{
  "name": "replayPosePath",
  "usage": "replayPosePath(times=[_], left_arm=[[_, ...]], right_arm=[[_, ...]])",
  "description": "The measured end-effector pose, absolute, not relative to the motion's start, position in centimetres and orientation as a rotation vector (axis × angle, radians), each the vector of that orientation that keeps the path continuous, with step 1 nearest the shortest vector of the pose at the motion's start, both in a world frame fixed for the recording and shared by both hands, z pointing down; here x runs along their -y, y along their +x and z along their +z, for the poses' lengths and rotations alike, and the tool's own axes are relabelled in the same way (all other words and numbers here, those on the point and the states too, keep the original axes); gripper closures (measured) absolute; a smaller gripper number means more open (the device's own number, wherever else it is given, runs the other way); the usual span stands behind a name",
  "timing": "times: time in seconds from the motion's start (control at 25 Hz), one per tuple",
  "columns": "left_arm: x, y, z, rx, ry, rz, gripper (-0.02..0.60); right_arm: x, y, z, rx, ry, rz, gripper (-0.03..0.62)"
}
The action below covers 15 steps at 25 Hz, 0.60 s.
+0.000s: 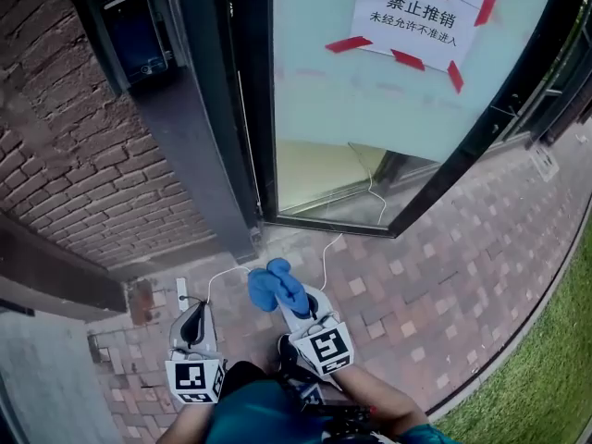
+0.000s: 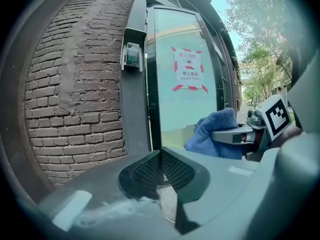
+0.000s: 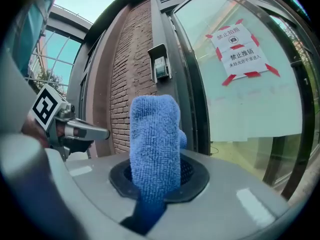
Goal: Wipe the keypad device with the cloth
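The keypad device (image 1: 139,35) is a dark panel with a screen, mounted high on the grey door frame beside the brick wall; it also shows in the left gripper view (image 2: 131,55) and the right gripper view (image 3: 160,66), well ahead of both grippers. My right gripper (image 1: 291,302) is shut on a folded blue cloth (image 1: 276,287), which stands up between its jaws (image 3: 154,144) and shows to the left gripper's right (image 2: 215,134). My left gripper (image 1: 194,320) sits low beside it, jaws shut with nothing between them (image 2: 161,173).
A glass door (image 1: 388,91) carries a white notice taped with red strips (image 1: 421,17). A brick wall (image 1: 65,165) stands at left. A thin white cable (image 1: 326,257) runs over the paved ground by the door sill. Grass (image 1: 555,359) borders the paving at right.
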State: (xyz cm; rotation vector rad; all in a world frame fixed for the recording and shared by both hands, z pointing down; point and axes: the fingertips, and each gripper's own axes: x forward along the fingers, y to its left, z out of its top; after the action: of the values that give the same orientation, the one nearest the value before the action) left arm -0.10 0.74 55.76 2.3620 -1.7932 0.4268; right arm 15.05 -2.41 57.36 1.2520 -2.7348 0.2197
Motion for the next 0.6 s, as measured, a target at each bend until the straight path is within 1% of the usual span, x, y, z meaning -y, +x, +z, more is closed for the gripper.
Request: replayPosePath(times=[0.2, 0.4, 0.6], left_arm=[[2.8, -0.2, 54.0, 1.814, 2.405, 0.412, 0.592], [7.2, -0.7, 52.0, 1.757, 2.481, 0.392, 0.591], [11.2, -1.8, 49.7, 1.713, 2.532, 0.312, 0.591]], right_arm=[[5.3, 14.6, 55.5, 2.766, 1.185, 0.162, 0.546], [8.1, 11.8, 52.6, 2.787, 1.102, 0.051, 0.545], [11.0, 10.0, 48.9, 2.803, 1.122, -0.024, 0.545]])
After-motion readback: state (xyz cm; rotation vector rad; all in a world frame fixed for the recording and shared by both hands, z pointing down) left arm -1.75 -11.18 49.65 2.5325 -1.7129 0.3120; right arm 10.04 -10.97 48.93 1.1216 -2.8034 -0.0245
